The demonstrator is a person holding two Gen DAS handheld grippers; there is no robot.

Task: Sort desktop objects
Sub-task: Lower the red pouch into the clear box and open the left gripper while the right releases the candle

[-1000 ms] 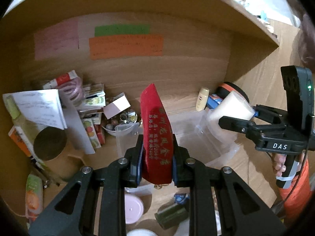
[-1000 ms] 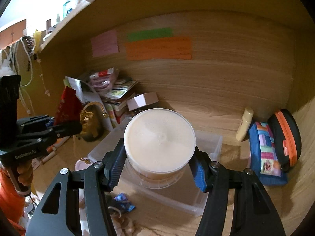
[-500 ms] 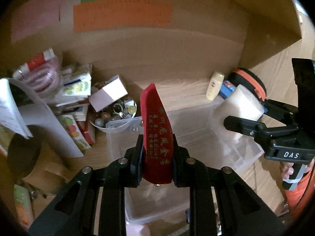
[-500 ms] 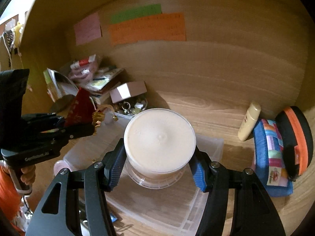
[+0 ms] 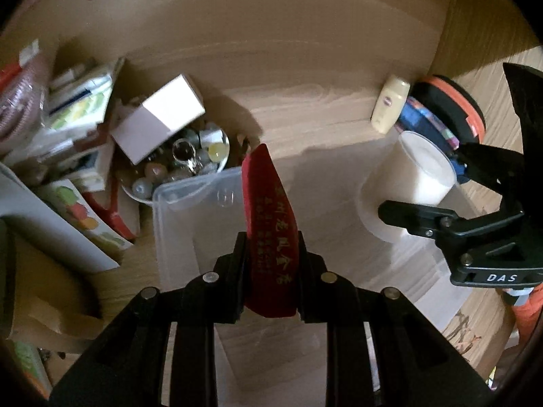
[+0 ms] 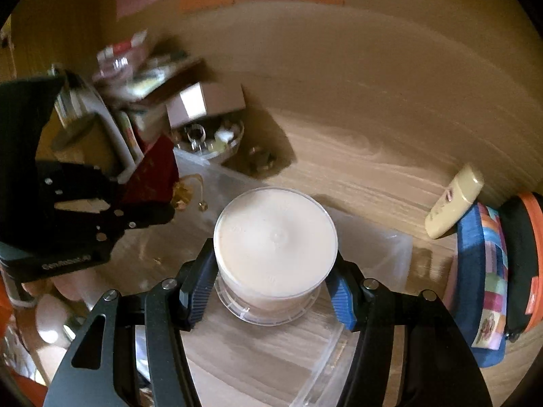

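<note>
My left gripper [image 5: 269, 264] is shut on a red pouch with gold lettering [image 5: 269, 224] and holds it over the left part of a clear plastic bin [image 5: 190, 203]. A gold charm [image 6: 185, 191] hangs from the pouch in the right wrist view. My right gripper [image 6: 271, 291] is shut on a round clear tub with a cream lid [image 6: 275, 242] and holds it over the right part of the same bin [image 6: 390, 254]. The tub also shows in the left wrist view [image 5: 420, 169], with the right gripper [image 5: 451, 200] around it.
A small bowl of marbles and trinkets [image 5: 183, 166] with a white box [image 5: 159, 118] on it sits behind the bin's left corner. Boxes and papers [image 5: 68, 115] pile at the left. A cream tube [image 6: 453, 201], a striped pouch [image 6: 485, 281] and a black-orange case [image 6: 524, 257] lie at the right.
Both grippers have moved forward and down with their loads, from in front of the bin to over its inside. Both grips are unchanged.
</note>
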